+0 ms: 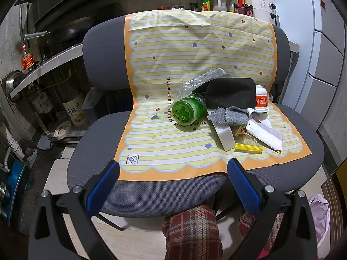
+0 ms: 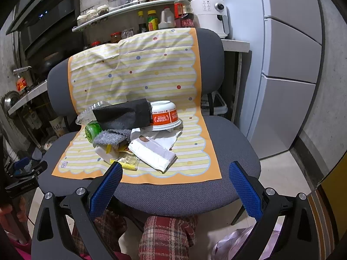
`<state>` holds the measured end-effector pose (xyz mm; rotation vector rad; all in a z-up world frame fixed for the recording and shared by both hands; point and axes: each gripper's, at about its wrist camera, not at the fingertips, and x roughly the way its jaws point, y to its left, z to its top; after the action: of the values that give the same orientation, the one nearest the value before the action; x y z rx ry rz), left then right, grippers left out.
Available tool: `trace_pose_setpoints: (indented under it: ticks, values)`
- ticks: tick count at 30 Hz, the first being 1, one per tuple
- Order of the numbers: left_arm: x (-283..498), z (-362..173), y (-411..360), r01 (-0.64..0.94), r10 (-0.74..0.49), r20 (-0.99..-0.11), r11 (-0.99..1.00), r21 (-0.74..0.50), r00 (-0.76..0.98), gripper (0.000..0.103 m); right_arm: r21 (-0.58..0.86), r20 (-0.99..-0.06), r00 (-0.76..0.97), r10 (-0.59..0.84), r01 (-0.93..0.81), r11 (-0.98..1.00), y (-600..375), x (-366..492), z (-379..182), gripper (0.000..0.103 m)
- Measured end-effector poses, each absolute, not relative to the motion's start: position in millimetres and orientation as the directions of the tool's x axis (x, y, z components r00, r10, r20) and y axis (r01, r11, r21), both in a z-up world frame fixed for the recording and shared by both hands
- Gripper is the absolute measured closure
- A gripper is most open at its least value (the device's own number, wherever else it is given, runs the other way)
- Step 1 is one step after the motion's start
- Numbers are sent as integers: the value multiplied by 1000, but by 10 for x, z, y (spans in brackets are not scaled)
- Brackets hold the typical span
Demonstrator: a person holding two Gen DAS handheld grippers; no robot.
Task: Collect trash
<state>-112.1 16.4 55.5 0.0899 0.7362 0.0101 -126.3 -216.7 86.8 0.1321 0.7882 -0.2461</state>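
A pile of trash lies on a striped yellow sheet (image 1: 173, 65) draped over a grey office chair (image 1: 151, 195). It holds a green plastic bottle (image 1: 186, 110) on its side, a clear crinkled plastic tray (image 1: 199, 80), a black bag (image 1: 229, 95), an upturned white and orange noodle cup (image 2: 164, 114), a grey cloth (image 2: 108, 138), a white paper packet (image 2: 151, 153) and a yellow wrapper (image 1: 248, 148). My left gripper (image 1: 173, 169) is open and empty before the seat's front edge. My right gripper (image 2: 175, 171) is open and empty just short of the pile.
A pale plastic bag (image 2: 236, 244) lies on the floor at lower right. A fridge (image 2: 288, 65) stands to the right. A kitchen counter with bottles (image 2: 164, 19) and a stove (image 1: 60, 34) are behind the chair. Plaid-trousered legs (image 2: 164, 236) are below.
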Motion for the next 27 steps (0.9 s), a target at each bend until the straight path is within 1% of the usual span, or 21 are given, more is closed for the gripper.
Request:
trace_pose_setpoints:
  ticks: [27]
  values:
    - [-1124, 563, 135, 21, 43, -671, 996, 86, 740, 7, 24, -719, 674, -169, 267, 963, -2164, -1266, 854, 6]
